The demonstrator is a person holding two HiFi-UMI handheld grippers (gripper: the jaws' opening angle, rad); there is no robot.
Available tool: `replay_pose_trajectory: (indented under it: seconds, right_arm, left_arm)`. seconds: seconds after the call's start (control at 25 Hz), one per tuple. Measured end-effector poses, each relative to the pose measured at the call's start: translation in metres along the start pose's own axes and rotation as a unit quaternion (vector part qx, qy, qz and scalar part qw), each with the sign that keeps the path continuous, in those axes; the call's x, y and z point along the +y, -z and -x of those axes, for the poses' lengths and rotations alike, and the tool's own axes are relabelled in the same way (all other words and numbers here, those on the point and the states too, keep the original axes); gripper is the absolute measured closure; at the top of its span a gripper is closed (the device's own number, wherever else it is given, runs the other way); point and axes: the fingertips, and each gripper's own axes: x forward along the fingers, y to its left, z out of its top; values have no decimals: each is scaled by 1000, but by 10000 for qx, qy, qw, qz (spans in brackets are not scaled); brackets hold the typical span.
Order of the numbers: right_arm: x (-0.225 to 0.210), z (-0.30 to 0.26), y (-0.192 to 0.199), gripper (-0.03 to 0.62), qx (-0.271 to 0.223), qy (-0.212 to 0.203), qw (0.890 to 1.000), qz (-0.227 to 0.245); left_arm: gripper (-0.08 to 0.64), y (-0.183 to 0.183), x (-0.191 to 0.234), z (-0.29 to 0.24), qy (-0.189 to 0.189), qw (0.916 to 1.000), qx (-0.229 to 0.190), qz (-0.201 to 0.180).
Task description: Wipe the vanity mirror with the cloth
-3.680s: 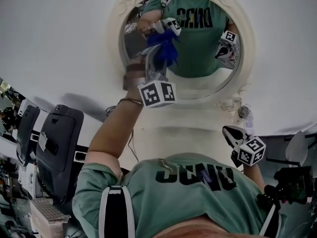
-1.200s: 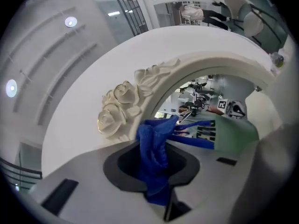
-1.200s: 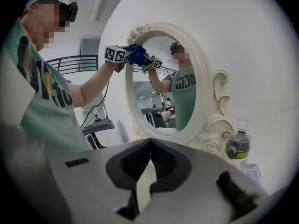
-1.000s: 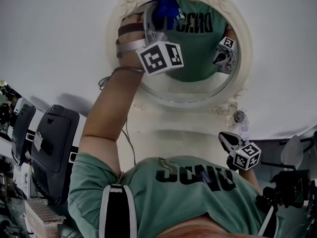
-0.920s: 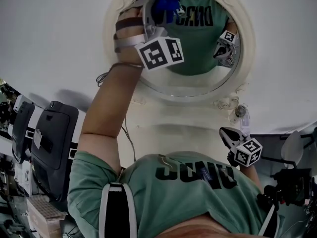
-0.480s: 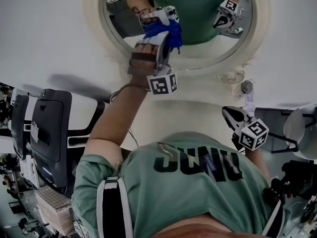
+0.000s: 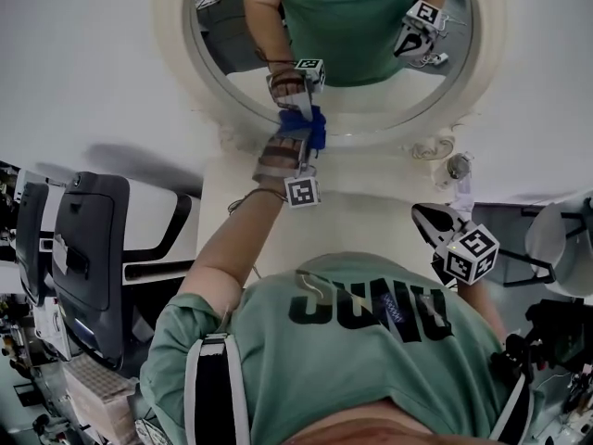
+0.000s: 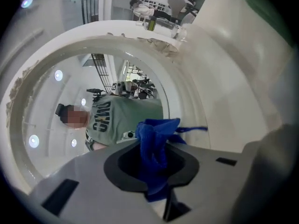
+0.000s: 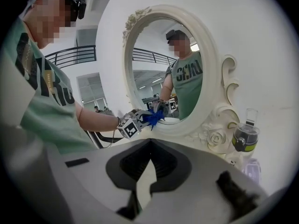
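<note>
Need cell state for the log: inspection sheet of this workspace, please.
Surface: pale vanity top in front of the mirror; no damage seen.
Job's things: vanity mirror upright, cream ornate frame; blue cloth bunched against the lower edge of the glass.
Clutter: small clear jar with a yellow-green band, beside the frame's rose ornament.
Grippers: left gripper shut on the cloth; right gripper jaws together, nothing between them, held low and off the mirror.
Cables: thin cable looping off the left wrist.
Surroundings: white wall; dark chairs to the person's left.
</note>
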Motion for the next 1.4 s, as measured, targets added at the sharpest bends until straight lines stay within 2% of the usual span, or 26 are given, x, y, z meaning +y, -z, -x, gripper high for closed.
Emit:
replay_pose_trajectory:
  seconds: [0.16, 0.28, 0.4, 0.48, 0.56, 0.64, 0.72, 0.8, 0.92, 1.04, 1.12, 1.24, 1.4]
  right_arm:
    - [-4, 2, -2, 584, -56, 56, 10000, -16]
    - [-1, 5, -4, 584, -116, 36, 9999, 4]
    - [-1, 6, -7, 584, -217, 31, 9998, 25]
    - [-4, 8, -6, 584, -267, 52, 9996, -3]
    - [-6, 10, -5, 584, -288, 70, 9996, -40]
    - [-8, 12, -4, 584, -310, 72, 9995, -69]
    - [-8, 11, -4, 584, -349, 50, 9993, -80]
    - [-5, 10, -6, 584, -397, 11, 9992, -58]
    - [-5, 8, -8, 584, -475, -9, 9989, -44]
    - [-10, 12, -4, 584, -520, 41, 9986, -116]
    - [-11, 14, 1, 584, -523, 68, 9984, -191]
    - [-15, 17, 5, 584, -548, 109, 9980, -312]
    - [-17, 19, 3, 584, -525, 116, 9982, -264]
  left_arm:
    - [491, 0, 6, -2, 28, 9997, -2, 237]
    - [491, -6, -1, 0, 416, 9979, 20, 486]
    - [484, -9, 2, 2, 1002, 9926, 67, 685]
    - [480, -14, 24, 7, 1063, 9899, 9, 943]
    - [479, -29, 81, 20, 636, 9895, -249, 1270]
    - [479, -49, 164, 40, -72, 9859, -627, 1551]
    - [479, -63, 257, 64, -912, 9766, -955, 1696]
    - [479, -67, 343, 87, -1703, 9644, -1115, 1690]
    - [479, -63, 435, 103, -2513, 9510, -997, 1497]
    - [479, -58, 485, 104, -2890, 9434, -781, 1424]
    - [479, -55, 501, 104, -3017, 9420, -623, 1330]
    - [479, -53, 505, 104, -3142, 9400, -549, 1210]
    - [480, -53, 506, 108, -3455, 9300, -513, 1147]
